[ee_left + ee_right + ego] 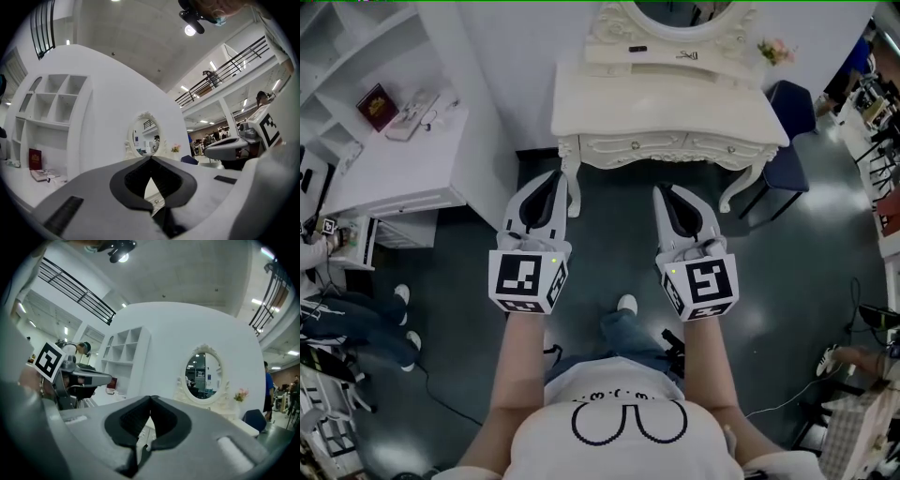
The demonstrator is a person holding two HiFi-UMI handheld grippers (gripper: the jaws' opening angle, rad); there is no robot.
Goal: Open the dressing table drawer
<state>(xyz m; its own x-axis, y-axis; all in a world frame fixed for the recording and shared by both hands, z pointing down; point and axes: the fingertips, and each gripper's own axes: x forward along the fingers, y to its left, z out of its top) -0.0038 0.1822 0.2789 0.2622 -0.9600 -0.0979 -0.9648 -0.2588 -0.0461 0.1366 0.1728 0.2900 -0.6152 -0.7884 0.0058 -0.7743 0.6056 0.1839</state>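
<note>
**Q:** What is listed as the task's thing, and where is it placed?

**A:** Item one: a cream dressing table (667, 105), set against the white wall at the top of the head view. An oval mirror (677, 13) in a carved frame is mounted on it. The drawer (661, 146) is found in the carved front band just under the table top. It is seen shut, flush with the band.

**Q:** How are the two grippers entered?

**A:** Item two: the left gripper (560, 176), held level and pointed at the table's left end. Its jaws are closed tip to tip and nothing is gripped. Only a small gap is left behind the tips, and part of the table front is seen through it. Item three: the right gripper (665, 190), held level beside the left one and pointed at the middle of the front band. Its jaws are likewise brought together, with nothing between them. Both grippers are kept short of the drawer, over the dark floor (469, 309), and no contact is seen.

**Q:** What else is recorded?

**A:** A white shelf unit (356, 47) to the left, with a red book (377, 106) laid on its counter. A blue chair (792, 131) is placed by the table's right end. Pink flowers (775, 51) are stood on the table top.
</note>
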